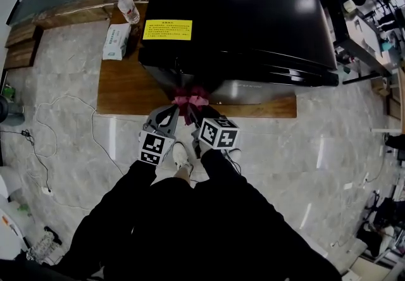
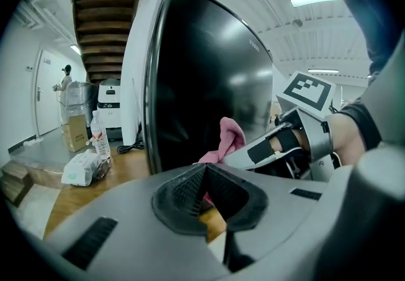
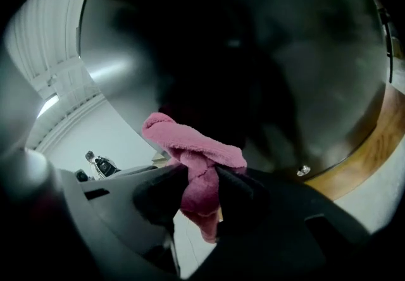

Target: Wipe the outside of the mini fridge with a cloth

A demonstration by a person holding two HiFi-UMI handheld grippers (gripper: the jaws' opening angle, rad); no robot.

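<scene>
Black-sleeved and facing the wooden platform (image 1: 126, 93), with a tissue pack (image 1: 116, 42) and water bottle (image 1: 128, 7) sitting at far left beside the mini fridge (image 1: 240, 14). Holding the left gripper (image 2: 205, 169) with jaws pressed together on nothing, just left of the pink cloth (image 1: 192, 101). Pinching that bunched cloth in the right gripper (image 3: 201, 181), right at the fridge's glossy lower front, close above the platform.

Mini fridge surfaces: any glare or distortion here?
Head view: light spots glare on the mini fridge top. Left gripper view: fisheye bows its edge, reflections streak the side. Right gripper view: its dark, glossy front mirrors vaguely; the pink cloth reads clear.
</scene>
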